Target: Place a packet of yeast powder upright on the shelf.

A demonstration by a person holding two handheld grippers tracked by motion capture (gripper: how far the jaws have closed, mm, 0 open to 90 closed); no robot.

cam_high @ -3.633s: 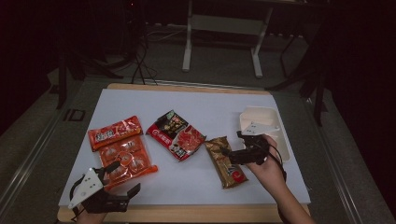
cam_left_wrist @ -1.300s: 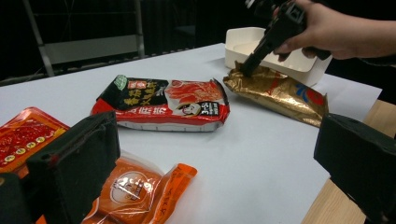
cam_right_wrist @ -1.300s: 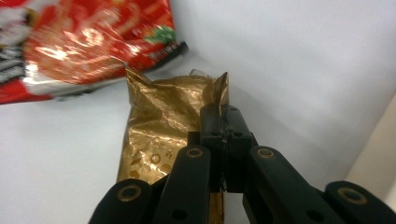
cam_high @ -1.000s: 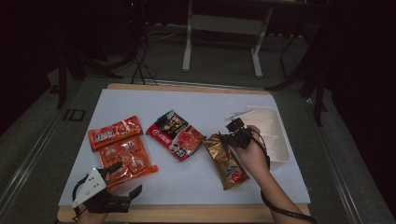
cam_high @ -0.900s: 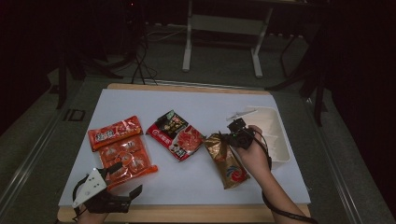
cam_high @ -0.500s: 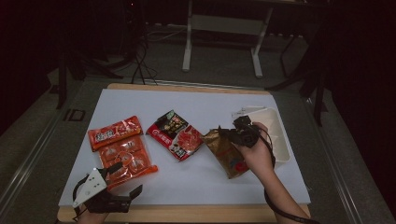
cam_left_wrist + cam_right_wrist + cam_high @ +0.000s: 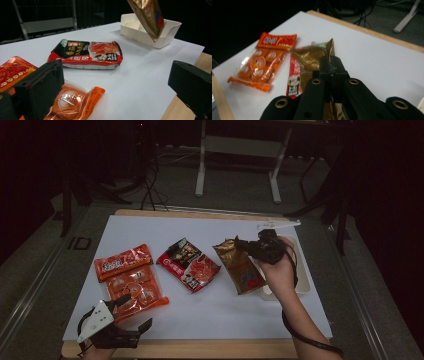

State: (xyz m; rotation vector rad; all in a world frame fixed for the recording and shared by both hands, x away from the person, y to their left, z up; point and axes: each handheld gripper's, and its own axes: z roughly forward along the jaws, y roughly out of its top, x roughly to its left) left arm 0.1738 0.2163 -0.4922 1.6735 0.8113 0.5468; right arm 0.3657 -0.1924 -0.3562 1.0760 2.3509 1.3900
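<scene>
A gold snack packet point(image 7: 241, 268) hangs tilted above the table, and my right gripper point(image 7: 240, 245) is shut on its top edge. In the right gripper view the shut jaws pinch the crumpled gold packet point(image 7: 312, 56). In the left gripper view the gold packet point(image 7: 148, 17) dangles in front of a white tray point(image 7: 165, 37). My left gripper point(image 7: 134, 312) rests open at the table's near left corner, with nothing between its jaws point(image 7: 116, 75).
A red and black packet point(image 7: 189, 265) lies mid-table. An orange packet point(image 7: 122, 261) and a clear pack of orange snacks point(image 7: 134, 290) lie at the left, close to the left gripper. The white tray point(image 7: 306, 287) stands at the right edge, behind the person's hand.
The right gripper has risen with the gold packet, lifting it off the table so it hangs. The left gripper has stayed where it was.
</scene>
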